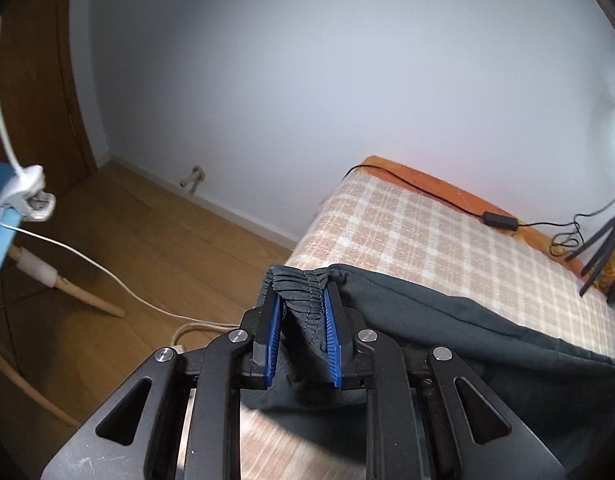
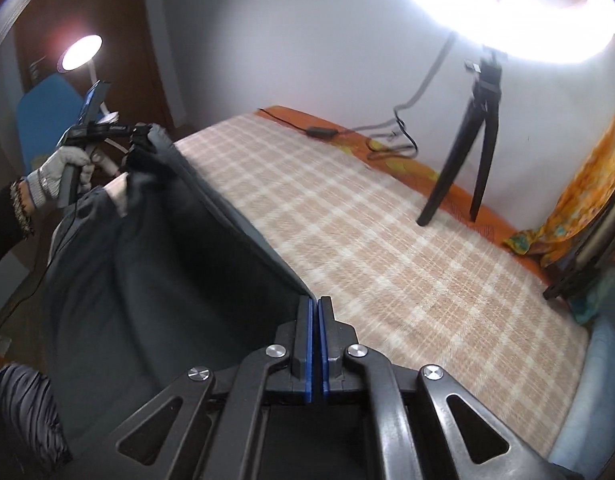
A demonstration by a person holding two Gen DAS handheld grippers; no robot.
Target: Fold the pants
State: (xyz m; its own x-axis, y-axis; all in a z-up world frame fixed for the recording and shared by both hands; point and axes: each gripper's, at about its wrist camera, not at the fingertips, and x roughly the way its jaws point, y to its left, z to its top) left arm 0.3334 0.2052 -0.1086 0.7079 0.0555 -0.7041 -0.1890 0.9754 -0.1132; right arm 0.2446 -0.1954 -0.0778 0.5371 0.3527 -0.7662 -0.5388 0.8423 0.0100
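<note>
Dark grey pants (image 1: 447,332) hang stretched above a checked bed cover (image 1: 427,240). My left gripper (image 1: 300,288) is shut on the gathered elastic waistband, which bunches between its blue pads (image 1: 332,320). In the right wrist view the pants (image 2: 167,260) sag as a wide sheet, with their top edge taut between the two grippers. My right gripper (image 2: 315,300) is shut, pads together, pinching the far corner of that edge at its tips. The left gripper (image 2: 141,136) shows at upper left, held by a gloved hand (image 2: 55,178).
The bed (image 2: 387,240) fills the middle and right. A black tripod (image 2: 479,140) stands at its far side under a bright ring light (image 2: 507,0), with a black cable and adapter (image 1: 501,218) nearby. Wooden floor (image 1: 147,240), a white cord and a blue chair (image 2: 43,120) lie left.
</note>
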